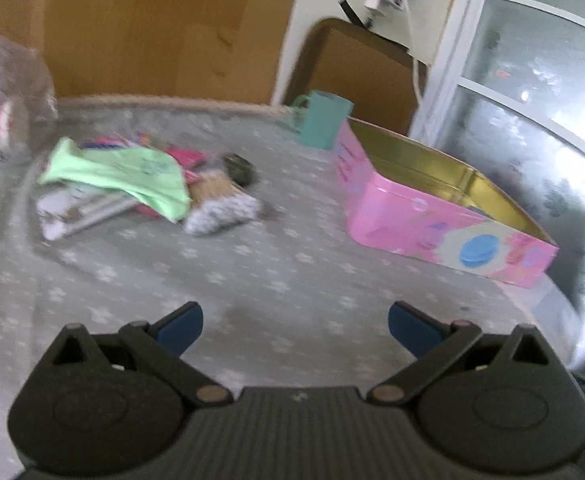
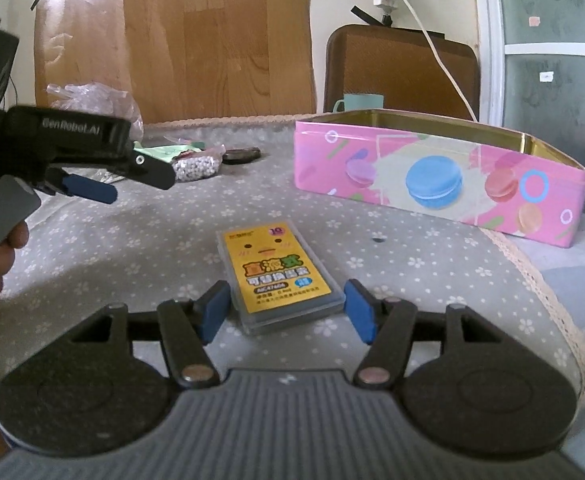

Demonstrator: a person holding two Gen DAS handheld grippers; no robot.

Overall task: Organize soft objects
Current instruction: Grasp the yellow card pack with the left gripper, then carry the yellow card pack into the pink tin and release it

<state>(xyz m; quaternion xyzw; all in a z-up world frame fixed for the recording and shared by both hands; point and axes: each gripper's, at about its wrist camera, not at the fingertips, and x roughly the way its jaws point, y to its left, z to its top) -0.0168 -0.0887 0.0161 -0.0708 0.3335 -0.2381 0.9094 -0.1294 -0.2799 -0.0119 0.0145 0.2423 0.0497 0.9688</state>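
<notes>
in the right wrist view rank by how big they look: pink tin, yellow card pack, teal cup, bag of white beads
1. pink tin
2. yellow card pack, though it lies nearer the camera
3. teal cup and bag of white beads look alike; both are partly hidden, so unranked

**Two wrist views over one table**

Each camera looks forward and down, low over the cloth. Left view faces the pile from afar; right view sits near the pack. Both share the tin — and the mug.
</notes>
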